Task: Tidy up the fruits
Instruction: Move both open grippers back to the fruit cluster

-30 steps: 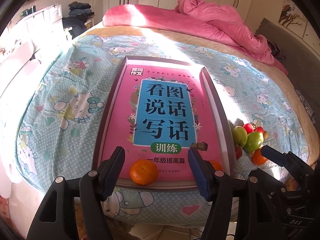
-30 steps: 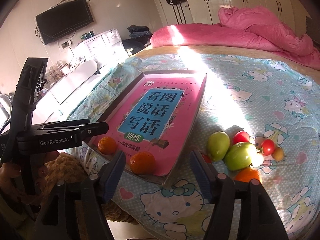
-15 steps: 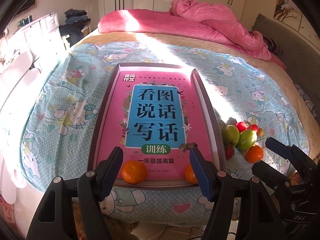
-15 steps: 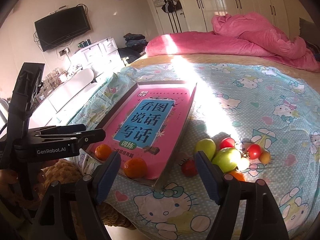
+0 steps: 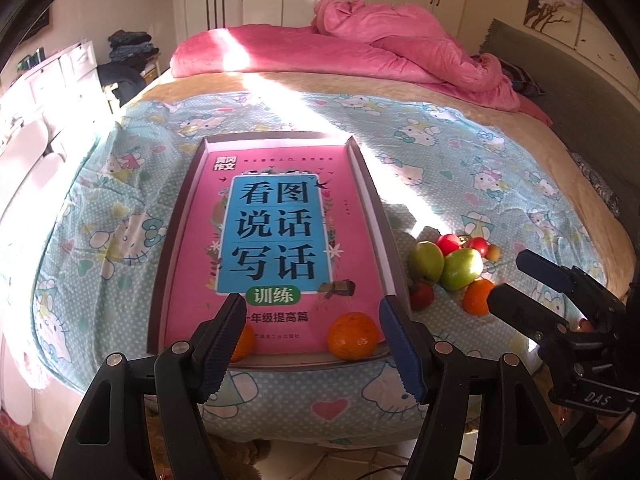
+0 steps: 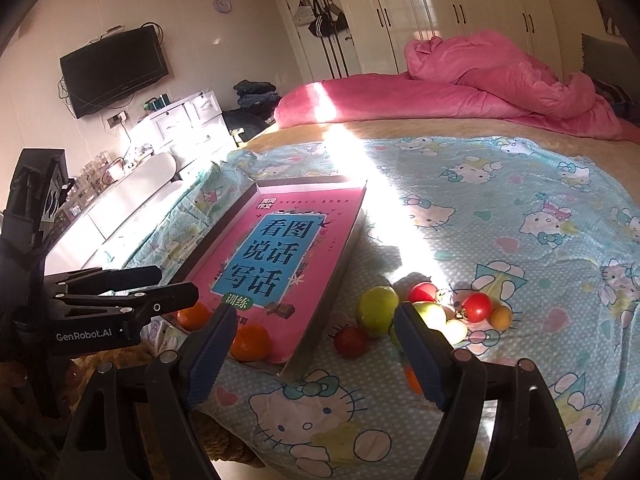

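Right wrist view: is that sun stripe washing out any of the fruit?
Right wrist view: the sunbeam ends at the fruit pile, blowing out the pale pieces; the red tomato reads fine. Left wrist view: same pile evenly lit, strong fisheye bending at the edges.

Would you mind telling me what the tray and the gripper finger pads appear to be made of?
Tray: probably cardboard, with thin, straight, dull walls and a glossy printed pink floor. Left gripper pads: seemingly blue ribbed rubber, matte with fine ridges, on black plastic arms.
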Demonstrator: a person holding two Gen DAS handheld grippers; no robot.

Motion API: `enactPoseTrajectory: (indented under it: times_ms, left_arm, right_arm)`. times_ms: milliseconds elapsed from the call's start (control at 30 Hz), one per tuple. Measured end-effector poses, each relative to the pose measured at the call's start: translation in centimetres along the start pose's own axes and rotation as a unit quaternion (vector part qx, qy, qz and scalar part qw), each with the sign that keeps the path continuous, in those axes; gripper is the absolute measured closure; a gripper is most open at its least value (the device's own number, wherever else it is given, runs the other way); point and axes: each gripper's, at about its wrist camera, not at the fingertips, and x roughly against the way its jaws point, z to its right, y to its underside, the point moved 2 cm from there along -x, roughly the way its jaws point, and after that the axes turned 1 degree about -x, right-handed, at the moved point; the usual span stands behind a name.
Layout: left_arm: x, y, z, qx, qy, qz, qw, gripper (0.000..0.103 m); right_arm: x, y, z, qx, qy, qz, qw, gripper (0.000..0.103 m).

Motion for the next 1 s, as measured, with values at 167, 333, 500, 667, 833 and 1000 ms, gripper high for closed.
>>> enactPoseTrajectory:
  times_ms: [167,333,500,667,833,1000]
  left_arm:
    - [0.3,0.3,1.4,-0.017,0.008,0.001,0.9998,0.032]
    - [0.4,0.4,2.5,-0.030,0.013,0.002,0.9995,0.032]
    - [0.6,0.4,3.3,-0.040,0.017,0.004,0.9990,0.032]
    - [0.6,0.3,4.1,-0.049,0.018,0.003,0.9986,0.032]
    - [0.4,0.2,5.0,-0.058,0.022,-0.001,0.9981,0.032]
    - [0.0,0.1,6.2,-0.070,0.036,-0.008,0.9969,0.032]
  right_arm:
    - [0.6,0.1,1.0,-0.006,0.010,0.001,1.000,0.023]
    - [1.4,0.4,2.0,-0.006,0.023,0.002,1.000,0.023]
    - [2.1,0.8,3.0,-0.016,0.030,0.000,0.999,0.023]
    - [2.5,1.4,4.0,-0.026,0.037,-0.005,0.999,0.023]
    - [2.8,2.2,4.8,-0.030,0.047,-0.014,0.998,0.023]
    - [3.1,2.5,5.9,-0.041,0.058,-0.017,0.997,0.023]
